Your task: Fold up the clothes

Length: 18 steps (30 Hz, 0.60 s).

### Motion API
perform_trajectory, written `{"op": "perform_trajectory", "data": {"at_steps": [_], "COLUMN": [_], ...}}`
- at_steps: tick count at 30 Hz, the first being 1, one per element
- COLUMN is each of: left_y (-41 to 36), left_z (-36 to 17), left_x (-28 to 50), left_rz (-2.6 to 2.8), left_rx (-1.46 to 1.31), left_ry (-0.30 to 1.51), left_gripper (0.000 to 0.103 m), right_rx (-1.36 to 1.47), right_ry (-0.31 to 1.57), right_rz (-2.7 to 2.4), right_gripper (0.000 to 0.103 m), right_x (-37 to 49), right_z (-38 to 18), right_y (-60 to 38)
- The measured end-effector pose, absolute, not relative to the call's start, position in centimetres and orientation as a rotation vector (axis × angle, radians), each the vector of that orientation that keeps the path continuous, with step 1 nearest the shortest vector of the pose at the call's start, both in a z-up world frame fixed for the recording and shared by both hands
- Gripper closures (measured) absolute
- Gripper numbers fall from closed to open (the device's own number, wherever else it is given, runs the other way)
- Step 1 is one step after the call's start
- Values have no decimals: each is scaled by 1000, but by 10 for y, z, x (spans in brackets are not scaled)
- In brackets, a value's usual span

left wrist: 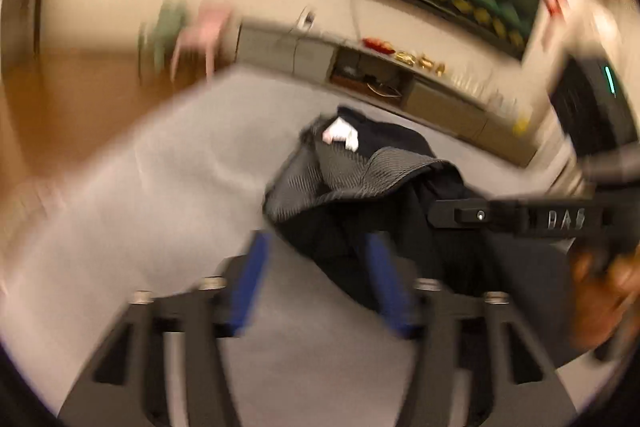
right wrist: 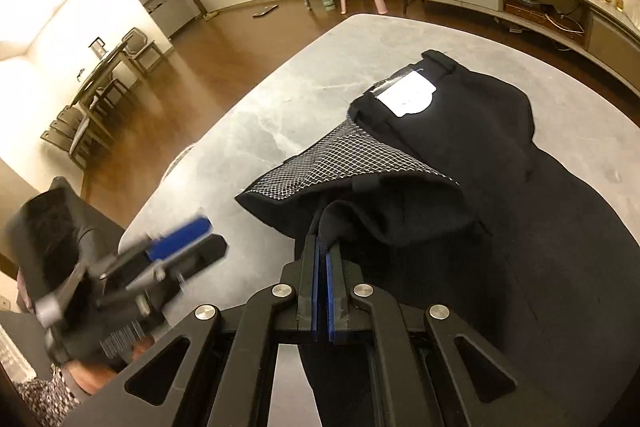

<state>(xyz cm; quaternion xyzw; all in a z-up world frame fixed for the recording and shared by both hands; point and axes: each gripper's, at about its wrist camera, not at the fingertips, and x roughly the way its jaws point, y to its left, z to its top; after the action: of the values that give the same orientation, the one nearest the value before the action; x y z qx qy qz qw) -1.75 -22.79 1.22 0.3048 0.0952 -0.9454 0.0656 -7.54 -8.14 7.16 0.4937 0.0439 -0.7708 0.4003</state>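
You are pinching a fold of the black garment (right wrist: 460,155) on the desk (right wrist: 256,115) in your closed right gripper (right wrist: 323,251), anchoring it, while your left gripper (left wrist: 316,247) is hovering wide open and empty, free to take another edge.

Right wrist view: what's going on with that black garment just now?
A person is folding a black garment on a grey table, with a gripper in each hand. The right gripper is shut on a fold of the dark cloth near the mesh lining, which is turned out. The left gripper is open and holds nothing; it hangs over the table at the garment's edge. The garment is bunched up, not yet folded flat.
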Motion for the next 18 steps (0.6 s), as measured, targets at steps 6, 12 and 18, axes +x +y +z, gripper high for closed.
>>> {"op": "perform_trajectory", "data": {"at_steps": [6,12,18], "left_y": [-213,-305,-371], "left_z": [17,6,1], "left_x": [-46,-58,-20], "left_rz": [-3042,-2991,-2818], "left_rx": [921,930,827], "left_ry": [-199,681,1175], "left_gripper": [34,100,99], "right_rx": [1211,1199,1190], "right_ry": [187,194,217], "right_rz": [-1872,-1850,-1836], "right_gripper": [100,100,99], "right_x": [-72,-65,-57], "right_z": [70,64,60], "right_y": [-86,-85,-86]}}
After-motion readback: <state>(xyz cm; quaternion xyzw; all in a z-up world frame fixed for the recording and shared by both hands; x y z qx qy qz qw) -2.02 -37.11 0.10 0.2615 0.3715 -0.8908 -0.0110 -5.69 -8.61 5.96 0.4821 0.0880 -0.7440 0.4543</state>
